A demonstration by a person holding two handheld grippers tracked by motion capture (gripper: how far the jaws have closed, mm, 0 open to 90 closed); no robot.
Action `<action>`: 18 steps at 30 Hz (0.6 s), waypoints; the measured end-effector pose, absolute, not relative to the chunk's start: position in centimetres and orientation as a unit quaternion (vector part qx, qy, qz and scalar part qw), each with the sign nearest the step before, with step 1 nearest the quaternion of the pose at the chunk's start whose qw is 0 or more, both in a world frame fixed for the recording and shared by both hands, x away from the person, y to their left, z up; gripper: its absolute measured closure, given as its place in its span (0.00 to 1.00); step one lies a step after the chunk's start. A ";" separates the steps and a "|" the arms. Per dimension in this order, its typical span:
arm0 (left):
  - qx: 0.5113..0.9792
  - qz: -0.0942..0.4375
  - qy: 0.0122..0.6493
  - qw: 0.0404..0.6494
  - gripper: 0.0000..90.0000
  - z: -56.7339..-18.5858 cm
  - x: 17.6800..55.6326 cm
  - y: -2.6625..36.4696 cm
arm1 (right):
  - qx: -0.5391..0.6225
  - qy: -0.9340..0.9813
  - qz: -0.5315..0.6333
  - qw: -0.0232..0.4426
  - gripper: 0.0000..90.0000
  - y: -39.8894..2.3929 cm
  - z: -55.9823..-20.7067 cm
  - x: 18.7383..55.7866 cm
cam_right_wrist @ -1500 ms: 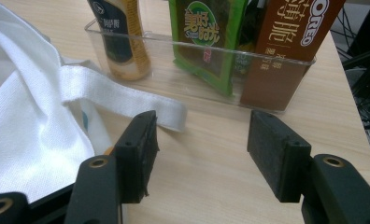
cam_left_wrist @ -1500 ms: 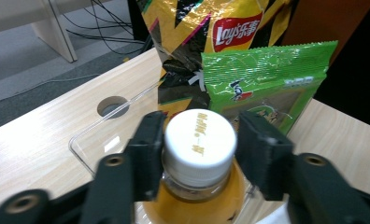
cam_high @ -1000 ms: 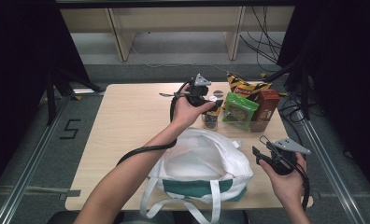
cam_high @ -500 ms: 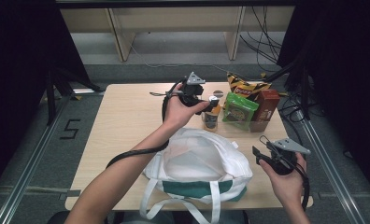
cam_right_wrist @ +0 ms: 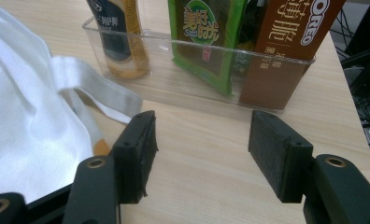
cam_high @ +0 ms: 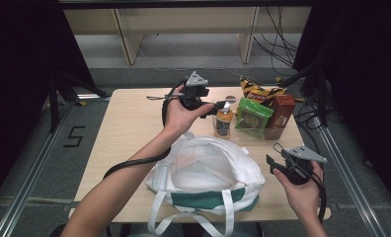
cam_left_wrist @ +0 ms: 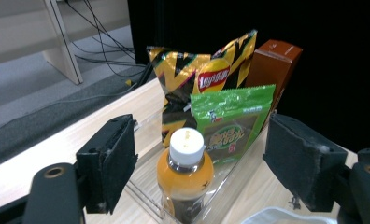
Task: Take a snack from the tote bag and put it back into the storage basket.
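The left gripper (cam_left_wrist: 199, 154), jaws wide and empty, is lined up over the bottle (cam_left_wrist: 185, 176) standing in the clear tray (cam_right_wrist: 197, 88), apparently for lowering and closing, while the open right gripper (cam_right_wrist: 199, 154) is held beside the bag (cam_high: 208, 170).

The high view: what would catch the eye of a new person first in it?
First comes the white tote bag with a green band, lying open at the near edge of the table. Behind it, a clear tray holds an orange bottle, a green snack pack, a brown box and a yellow chip bag. The left tool hovers open beside the bottle; the right tool waits open beside the bag.
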State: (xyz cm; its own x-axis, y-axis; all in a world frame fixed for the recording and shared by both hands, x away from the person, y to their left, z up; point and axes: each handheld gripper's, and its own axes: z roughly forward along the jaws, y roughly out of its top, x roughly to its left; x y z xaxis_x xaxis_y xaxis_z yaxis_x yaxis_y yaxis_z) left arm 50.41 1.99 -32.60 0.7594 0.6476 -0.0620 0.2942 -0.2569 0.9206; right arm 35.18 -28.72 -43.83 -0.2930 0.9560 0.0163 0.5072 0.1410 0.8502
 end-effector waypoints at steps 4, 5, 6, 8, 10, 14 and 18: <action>0.784 0.169 0.305 0.513 0.27 -32.3 49.9 2.3 | 0.524 0.699 0.398 0.280 0.47 -28.8 -43.8 35.2; 0.787 0.168 0.305 0.510 0.27 -32.2 49.7 2.6 | 0.526 0.698 0.400 0.276 0.47 -28.8 -43.9 35.2; 0.787 0.170 0.304 0.510 0.27 -32.2 49.6 3.0 | 0.524 0.699 0.398 0.281 0.47 -28.8 -43.9 35.2; 0.789 0.172 0.305 0.505 0.27 -32.1 49.1 4.1 | 0.525 0.700 0.393 0.282 0.47 -29.0 -43.8 35.1; 0.787 0.175 0.307 0.506 0.27 -32.0 48.7 5.4 | 0.525 0.701 0.395 0.277 0.47 -29.0 -43.9 35.2; 0.782 0.177 0.314 0.509 0.27 -32.1 47.9 8.1 | 0.536 0.694 0.396 0.273 0.47 -28.7 -43.9 35.1; 0.776 0.184 0.320 0.511 0.27 -32.4 47.0 11.0 | 0.522 0.702 0.391 0.287 0.47 -28.9 -43.8 35.3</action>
